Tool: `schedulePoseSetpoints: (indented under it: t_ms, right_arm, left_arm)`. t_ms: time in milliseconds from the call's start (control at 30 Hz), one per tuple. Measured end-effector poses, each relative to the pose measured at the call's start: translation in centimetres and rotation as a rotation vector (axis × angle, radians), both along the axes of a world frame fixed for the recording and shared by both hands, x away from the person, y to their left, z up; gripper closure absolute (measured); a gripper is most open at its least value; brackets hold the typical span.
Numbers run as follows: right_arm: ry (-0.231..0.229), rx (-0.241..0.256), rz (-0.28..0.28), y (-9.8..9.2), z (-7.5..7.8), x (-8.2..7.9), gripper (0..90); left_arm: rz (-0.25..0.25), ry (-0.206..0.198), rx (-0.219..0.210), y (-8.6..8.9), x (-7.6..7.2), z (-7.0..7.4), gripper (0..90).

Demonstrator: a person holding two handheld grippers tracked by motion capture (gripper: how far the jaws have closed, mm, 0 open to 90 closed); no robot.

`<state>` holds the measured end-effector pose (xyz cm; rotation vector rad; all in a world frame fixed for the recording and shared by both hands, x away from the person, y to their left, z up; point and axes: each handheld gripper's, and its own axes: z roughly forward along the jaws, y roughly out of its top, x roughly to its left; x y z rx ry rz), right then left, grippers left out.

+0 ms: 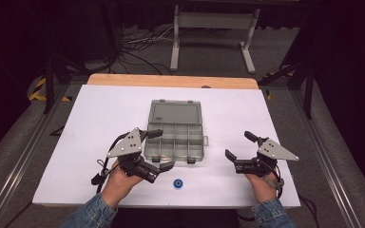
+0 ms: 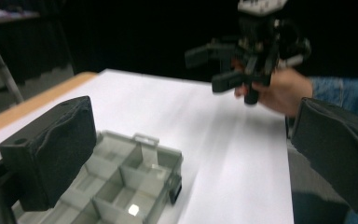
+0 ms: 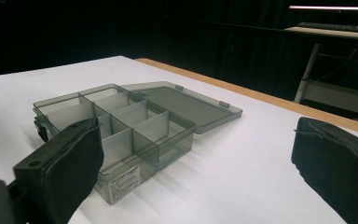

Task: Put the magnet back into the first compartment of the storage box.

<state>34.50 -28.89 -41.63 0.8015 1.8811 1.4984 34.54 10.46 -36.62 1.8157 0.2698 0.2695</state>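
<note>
- Nearest the high camera: two denim sleeves and hands at the table's near edge, each holding a gripper. Left gripper and right gripper both have their jaws spread wide, nothing between them.
- Organizer box: smoky translucent grey plastic, lid swung fully back and lying flat on the white table behind the tray. Tray divided into small compartments; contents not discernible, apart from a small bright patch in one cell in the left gripper view, which I cannot identify.
- Box relative to left jaws: upper jaw sits over the tray's left edge, lower jaw just off the tray's near left corner. In the left gripper view the box lies low between the jaws, close against the left-hand pad; whether it touches cannot be told.
- Box relative to right jaws: well apart, out ahead of the jaw tips. In the right gripper view the box sits beyond the left-hand pad, white label on its near wall, lid extending away from the gripper.
- Blue round object: small, flat on the table, near the front edge, just beside the left gripper's lower jaw and between the two hands.
- Beyond: wooden strip at the table's far edge, then grey floor with cables and a white frame stand.
</note>
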Motion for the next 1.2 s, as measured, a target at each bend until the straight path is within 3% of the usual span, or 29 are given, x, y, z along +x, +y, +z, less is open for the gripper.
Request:
schedulePoseSetpoints:
  t_ms: [33,433,667,800,967,1200]
  right_arm:
    - [0.002,-0.001,-0.001,0.0,0.0,0.0,2.9]
    - [0.009,0.004,0.0,0.0,0.0,0.0,2.6]
    - [0.011,0.01,0.004,-0.1,0.0,0.0,2.5]
    - [0.011,0.009,0.007,-0.1,0.1,0.0,2.5]
    - [0.011,0.011,0.009,-0.1,0.1,0.0,2.6]
    - [0.008,0.012,0.011,-0.1,0.1,0.0,2.5]
  left_arm:
    - [0.008,-0.003,0.041,-0.2,-0.1,0.0,1.9]
    - [-0.03,-0.002,0.309,-1.9,-0.2,0.8,3.2]
    - [-0.056,0.033,0.377,-2.7,0.1,1.1,4.7]
    - [-0.082,0.052,0.458,-3.5,0.4,1.2,5.9]
    - [-0.088,0.061,0.529,-4.1,0.5,1.2,4.7]
    - [-0.103,0.094,0.585,-4.7,0.9,1.0,6.8]
